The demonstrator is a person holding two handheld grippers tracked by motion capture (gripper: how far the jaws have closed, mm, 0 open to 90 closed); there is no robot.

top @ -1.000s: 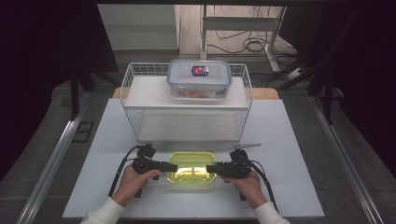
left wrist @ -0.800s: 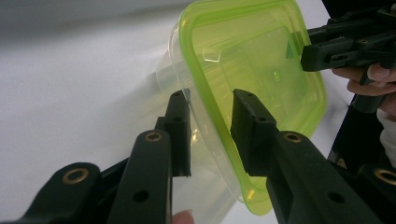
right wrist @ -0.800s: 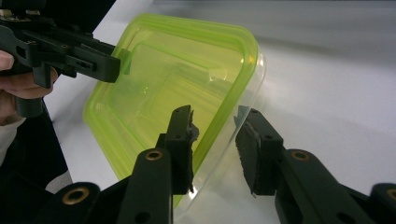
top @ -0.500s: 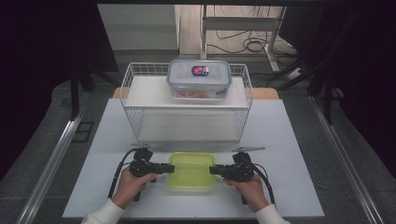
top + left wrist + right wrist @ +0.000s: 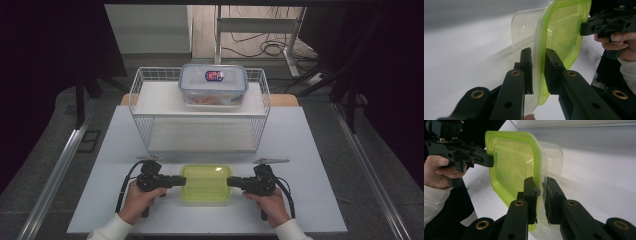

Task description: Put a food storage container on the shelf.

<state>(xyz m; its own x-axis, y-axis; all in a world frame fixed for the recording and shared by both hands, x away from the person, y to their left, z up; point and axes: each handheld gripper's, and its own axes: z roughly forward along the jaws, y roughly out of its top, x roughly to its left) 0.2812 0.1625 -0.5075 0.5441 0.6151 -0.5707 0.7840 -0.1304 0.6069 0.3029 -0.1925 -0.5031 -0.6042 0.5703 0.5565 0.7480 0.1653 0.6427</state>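
Observation:
A clear food container with a yellow-green lid [image 5: 206, 184] lies on the white table [image 5: 310, 150] near its front edge. My left gripper [image 5: 181, 181] pinches the container's left rim and my right gripper [image 5: 230, 182] pinches its right rim. In the left gripper view, the jaws of the left gripper [image 5: 537, 52] close over the lid edge of the container [image 5: 559, 32], with the right gripper [image 5: 584, 25] at the far side. In the right gripper view, the right gripper [image 5: 540, 181] clamps the container [image 5: 511, 165] at its rim, opposite the left gripper [image 5: 491, 160].
A white wire rack [image 5: 145, 125] stands behind the container at mid-table. On its top shelf sits a clear box with a blue-rimmed lid [image 5: 213, 84]. Bare table lies to either side of the hands.
Both grippers and the green-lidded container have shifted slightly toward the person. The bright glare on the lid has gone.

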